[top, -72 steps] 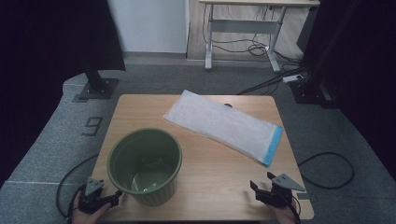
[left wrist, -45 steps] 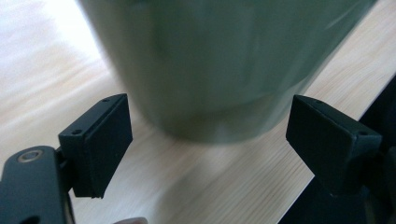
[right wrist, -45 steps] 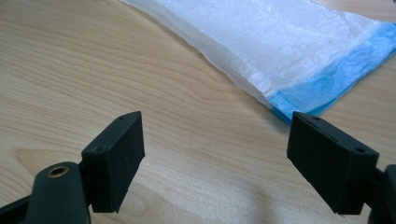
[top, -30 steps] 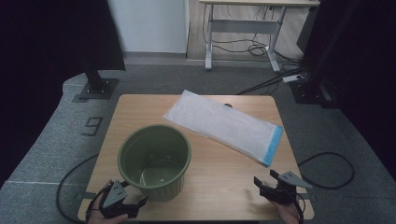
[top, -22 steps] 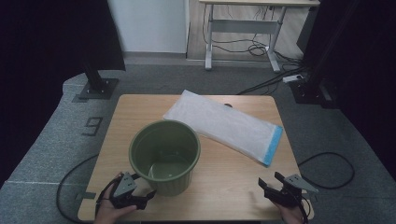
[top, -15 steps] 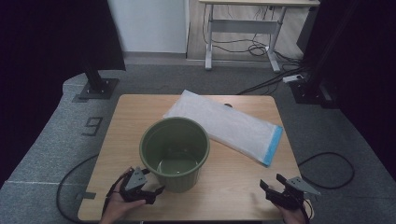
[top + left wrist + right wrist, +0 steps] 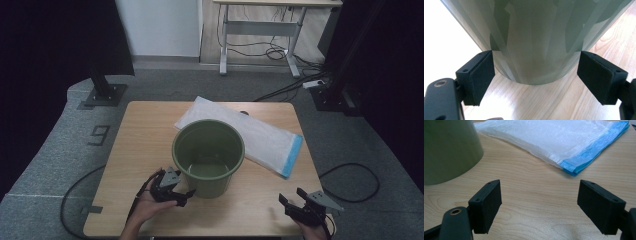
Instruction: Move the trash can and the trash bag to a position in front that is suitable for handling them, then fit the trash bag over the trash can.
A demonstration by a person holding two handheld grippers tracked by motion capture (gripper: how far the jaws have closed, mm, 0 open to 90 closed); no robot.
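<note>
Pressing against the lower wall of the green bucket (image 7: 208, 156) at frame centre, the left gripper (image 7: 175, 192) stood with jaws spread wide, apparently to push rather than grasp. The right gripper (image 7: 300, 205) waited open at lower right, facing the white bag (image 7: 260, 135).

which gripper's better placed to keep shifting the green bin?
Left. The left gripper sits at the green bin base, open jaws flanking it in the left gripper view. The right gripper is open, apart from it, at the table's near edge.
</note>
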